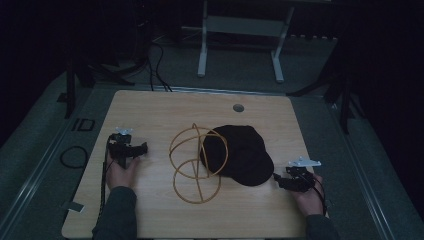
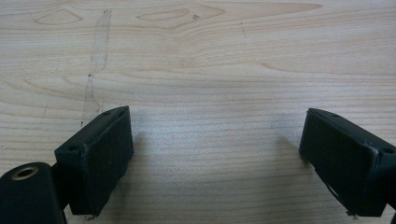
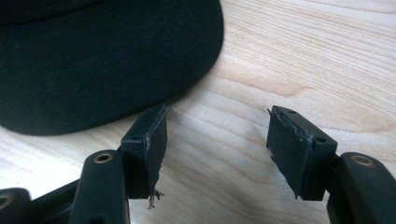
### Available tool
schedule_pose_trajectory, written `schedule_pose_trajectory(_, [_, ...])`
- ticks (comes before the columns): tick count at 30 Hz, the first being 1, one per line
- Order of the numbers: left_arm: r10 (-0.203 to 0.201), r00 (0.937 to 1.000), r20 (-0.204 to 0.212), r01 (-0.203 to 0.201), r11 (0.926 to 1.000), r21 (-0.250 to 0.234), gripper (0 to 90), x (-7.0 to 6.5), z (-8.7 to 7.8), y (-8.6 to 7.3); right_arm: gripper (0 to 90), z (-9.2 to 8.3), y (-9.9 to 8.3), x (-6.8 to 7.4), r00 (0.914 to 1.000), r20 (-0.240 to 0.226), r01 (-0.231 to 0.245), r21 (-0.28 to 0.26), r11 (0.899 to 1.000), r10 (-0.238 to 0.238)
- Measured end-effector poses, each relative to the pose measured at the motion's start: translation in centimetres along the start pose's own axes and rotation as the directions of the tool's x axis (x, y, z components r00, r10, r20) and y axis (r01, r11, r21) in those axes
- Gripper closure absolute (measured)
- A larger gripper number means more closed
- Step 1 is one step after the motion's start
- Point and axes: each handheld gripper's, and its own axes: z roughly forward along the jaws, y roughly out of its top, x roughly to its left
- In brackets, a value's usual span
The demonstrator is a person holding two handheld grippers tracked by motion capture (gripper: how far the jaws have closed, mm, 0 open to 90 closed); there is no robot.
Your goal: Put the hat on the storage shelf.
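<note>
The pale rectangular wood-grain desk [image 1: 150, 107] carries everything, with a small round grommet hole [image 1: 238, 107] near its far edge; around it the room is dark, a grey floor and the white legs of a metal frame [image 1: 202, 50] beyond. At the desk's middle lies a black fabric cap with a curved brim [image 1: 240, 152], its long axis running from far-left to near-right, brim toward the right tongs [image 1: 285, 181]; just left of it, overlapping its edge, stands a golden wire stand of crossed hoops [image 1: 196, 165]. The right tongs sit just beside the brim tip, jaws apart and empty, so the right hand [image 1: 306, 199] is likely the nearer for a grasp; the left tongs [image 1: 141, 148] rest well apart from the cap, beyond the wire stand, jaws wide apart over bare wood.
</note>
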Motion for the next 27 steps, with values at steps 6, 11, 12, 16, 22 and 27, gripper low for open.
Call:
schedule_pose_trajectory(6, [0.0,1.0,0.0,0.0,1.0,0.0,9.5,0.0,0.0,0.0,37.4,-0.5,0.7,0.3,0.9995,-0.012,0.029,0.009,1.0,-0.029])
schedule_pose_trajectory(11, [0.0,1.0,0.0,0.0,1.0,0.0,9.5,0.0,0.0,0.0,35.8,-1.0,1.6,0.6,0.9976,-0.016,0.068,0.007,0.998,-0.068])
schedule_pose_trajectory(12, [0.0,1.0,0.0,0.0,1.0,0.0,9.5,0.0,0.0,0.0,35.8,-1.0,1.7,0.7,0.9974,-0.016,0.071,0.008,0.997,-0.07])
schedule_pose_trajectory(16, [0.0,1.0,0.0,0.0,1.0,0.0,9.5,0.0,0.0,0.0,33.3,-1.3,2.4,1.1,0.9939,-0.038,0.104,0.014,0.995,-0.103])
schedule_pose_trajectory(22, [0.0,1.0,0.0,0.0,1.0,0.0,9.5,0.0,0.0,0.0,30.5,-1.7,3.1,1.6,0.9909,-0.051,0.125,0.002,0.992,-0.125])
schedule_pose_trajectory(27, [0.0,1.0,0.0,0.0,1.0,0.0,9.5,0.0,0.0,0.0,24.8,-2.1,3.8,1.8,0.9875,-0.07,0.141,-0.001,0.99,-0.141])
